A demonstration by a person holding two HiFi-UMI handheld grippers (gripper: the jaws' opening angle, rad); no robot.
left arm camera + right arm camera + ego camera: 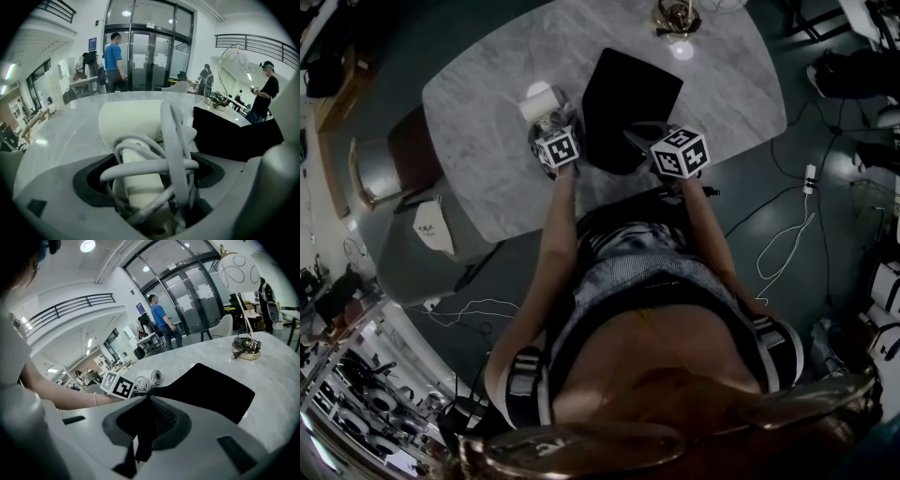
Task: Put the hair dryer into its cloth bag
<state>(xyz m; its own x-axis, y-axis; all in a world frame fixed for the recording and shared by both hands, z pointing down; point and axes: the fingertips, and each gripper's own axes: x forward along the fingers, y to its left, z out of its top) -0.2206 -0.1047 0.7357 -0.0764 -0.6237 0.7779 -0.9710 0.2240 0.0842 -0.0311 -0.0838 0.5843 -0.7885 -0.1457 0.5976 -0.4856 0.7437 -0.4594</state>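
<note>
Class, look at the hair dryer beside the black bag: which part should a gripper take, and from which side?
The cord-wrapped handle of the hair dryer, from the person's side, as the left gripper does now. It is slim, points back at the person, and leaves the wide barrel free to enter the cloth bag.

The left gripper [551, 129] is resting against a cream-white plastic hair dryer [538, 101] on the grey marble table [487, 187]; the right gripper [642, 139] is touching a black cloth bag [628, 84].
</note>
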